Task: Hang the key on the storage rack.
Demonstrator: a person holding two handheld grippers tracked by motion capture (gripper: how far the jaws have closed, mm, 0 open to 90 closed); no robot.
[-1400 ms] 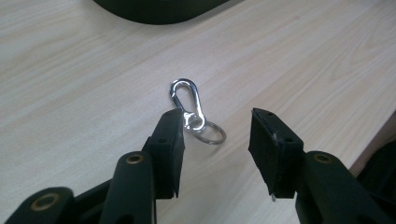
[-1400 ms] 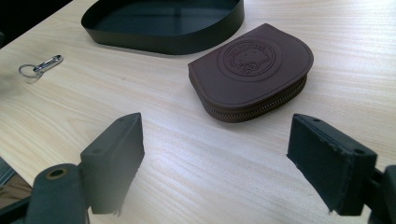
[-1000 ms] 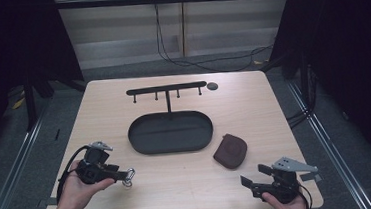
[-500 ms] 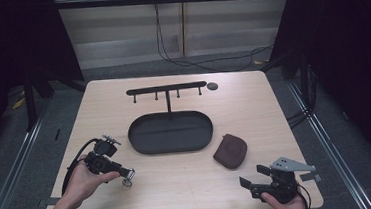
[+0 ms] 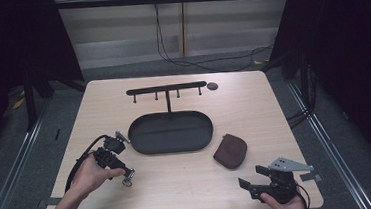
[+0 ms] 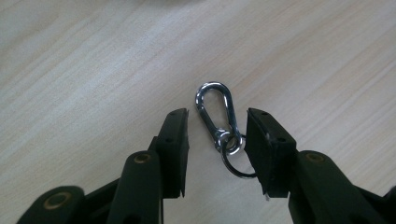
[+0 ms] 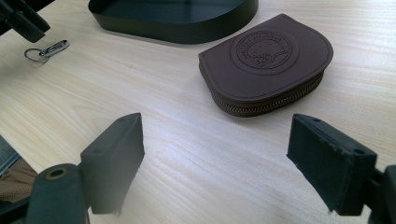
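On the desk (image 5: 180,185), the black tray (image 5: 170,132) with its hook rack is bare – nothing hung yet. The left gripper (image 6: 217,135) has been closing around the keyring carabiner (image 6: 215,112) near-left, pads not yet touching. The right gripper (image 7: 215,154) gapes wide, holding nothing.

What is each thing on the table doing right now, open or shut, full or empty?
Snap hook: clasp shut, flat on the table, keyring attached.
Left gripper: jaws just been closing, hook between them, not yet pinched.
Right gripper: jaws wide open, holding nothing.
Coin pouch: zipped shut.
Oval tray: empty.
Hook rack: nothing hanging.
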